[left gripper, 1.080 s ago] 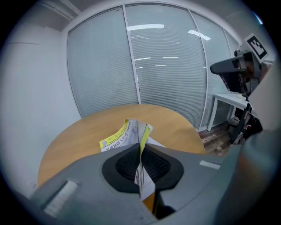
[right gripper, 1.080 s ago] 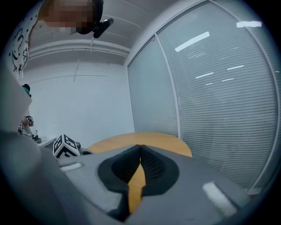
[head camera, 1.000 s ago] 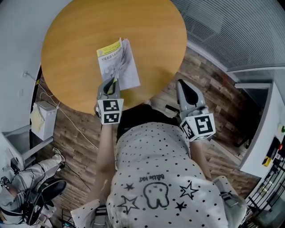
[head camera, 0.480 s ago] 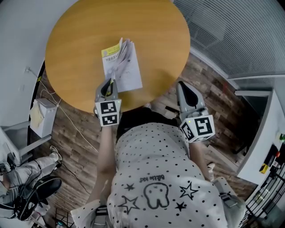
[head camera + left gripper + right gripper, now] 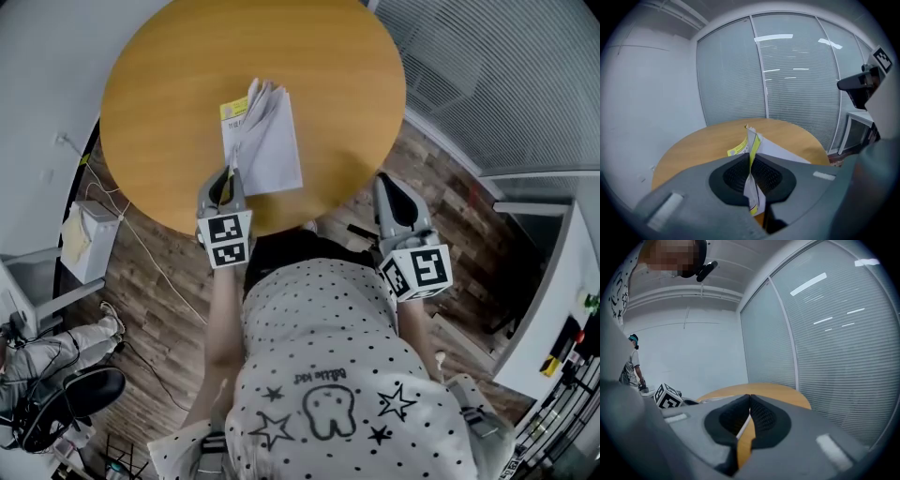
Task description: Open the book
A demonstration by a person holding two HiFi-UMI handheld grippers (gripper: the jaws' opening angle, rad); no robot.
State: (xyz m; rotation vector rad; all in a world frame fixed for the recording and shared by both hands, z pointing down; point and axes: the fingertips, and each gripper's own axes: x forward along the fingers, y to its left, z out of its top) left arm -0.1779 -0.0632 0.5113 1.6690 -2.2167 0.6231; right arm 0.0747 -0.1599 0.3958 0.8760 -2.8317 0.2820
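On the round wooden table lies a thin book with white pages showing and a yellow-and-white cover. My left gripper is at the table's near edge, shut on the cover's near edge. The left gripper view shows the cover pinched upright between the pads of that gripper, with a white page lying flat to its right. My right gripper hangs off the table's right side over the floor. In the right gripper view, that gripper has its jaws shut with nothing between them.
A white box and loose cables sit on the wooden floor left of the table. A chair and a seated person's legs are at lower left. Glass walls with blinds run behind the table. Another person stands far left.
The cover has risen from a low tilt to nearly upright, swinging rightward, so less yellow shows. My left gripper moved slightly with it. The right gripper has stayed where it was.
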